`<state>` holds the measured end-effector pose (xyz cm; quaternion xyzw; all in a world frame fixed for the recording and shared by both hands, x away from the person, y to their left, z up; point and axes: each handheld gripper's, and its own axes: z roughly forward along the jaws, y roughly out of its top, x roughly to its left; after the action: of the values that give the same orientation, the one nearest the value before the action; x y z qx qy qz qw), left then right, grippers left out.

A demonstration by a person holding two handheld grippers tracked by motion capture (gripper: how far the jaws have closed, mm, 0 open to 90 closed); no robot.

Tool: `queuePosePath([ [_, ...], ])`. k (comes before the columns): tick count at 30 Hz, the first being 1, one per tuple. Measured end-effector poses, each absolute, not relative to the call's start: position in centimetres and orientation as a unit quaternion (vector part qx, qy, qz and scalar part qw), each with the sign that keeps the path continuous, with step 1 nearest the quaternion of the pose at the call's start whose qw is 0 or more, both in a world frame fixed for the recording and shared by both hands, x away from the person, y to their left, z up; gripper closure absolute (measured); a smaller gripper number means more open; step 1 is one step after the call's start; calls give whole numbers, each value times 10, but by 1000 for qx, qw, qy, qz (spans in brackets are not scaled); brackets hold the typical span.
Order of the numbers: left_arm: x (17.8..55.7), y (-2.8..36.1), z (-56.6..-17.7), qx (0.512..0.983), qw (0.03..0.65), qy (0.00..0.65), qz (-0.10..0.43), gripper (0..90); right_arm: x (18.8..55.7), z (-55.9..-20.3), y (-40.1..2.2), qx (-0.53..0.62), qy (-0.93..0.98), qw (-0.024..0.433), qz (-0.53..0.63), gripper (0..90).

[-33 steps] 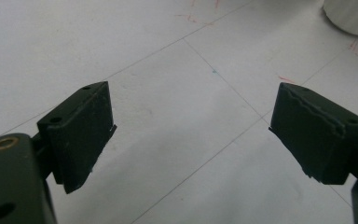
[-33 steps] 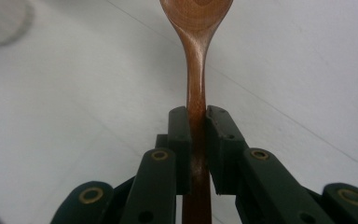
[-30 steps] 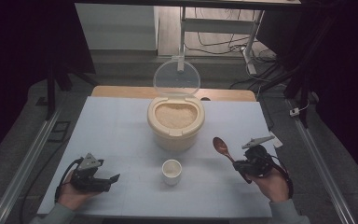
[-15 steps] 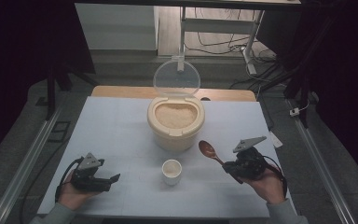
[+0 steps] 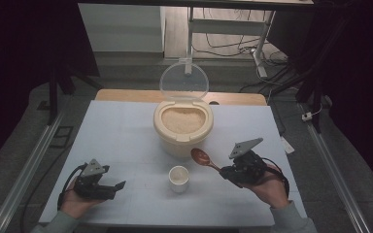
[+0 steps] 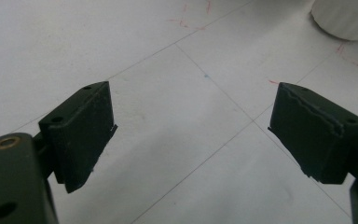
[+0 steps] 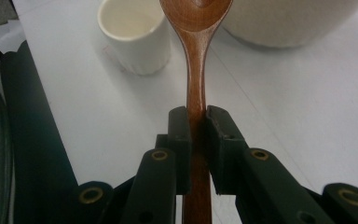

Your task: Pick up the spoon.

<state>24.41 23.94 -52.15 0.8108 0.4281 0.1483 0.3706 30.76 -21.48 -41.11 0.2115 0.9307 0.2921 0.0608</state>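
Note:
A cream rice container (image 5: 183, 124) full of rice stands at the table's middle, its clear lid (image 5: 184, 80) tipped up behind it. In front of it sits a small white cup (image 5: 178, 178). My right gripper (image 5: 227, 170) is shut on the handle of a brown wooden spoon (image 5: 202, 157), whose bowl points toward the container, above the table between cup and container. In the right gripper view the jaws clamp the spoon (image 7: 196, 70), with the cup (image 7: 134, 37) to the left. My left gripper (image 5: 115, 188) rests at the table's front left, open, with only bare table between its pads (image 6: 81, 130).
The white table (image 5: 116, 131) has thin seam lines and red marks. A wooden board edge (image 5: 126, 95) lies behind it. Metal rails (image 5: 29, 165) run along both sides. Cables and a stand (image 5: 262, 43) lie on the floor beyond.
My right gripper has carried the spoon leftward and slightly up, from the right side toward the container and cup. The left gripper has stayed put.

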Motion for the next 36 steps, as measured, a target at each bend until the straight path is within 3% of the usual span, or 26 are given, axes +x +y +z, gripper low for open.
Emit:
queuePosePath([
  [18, 244, 241, -520, 808, 377, 428, 146, 138, 320, -409, -158, 132, 950, 47, 279, 804],
  [36, 244, 240, -520, 811, 377, 425, 142, 143, 319, -417, -127, 81, 960, 49, 262, 803],
])
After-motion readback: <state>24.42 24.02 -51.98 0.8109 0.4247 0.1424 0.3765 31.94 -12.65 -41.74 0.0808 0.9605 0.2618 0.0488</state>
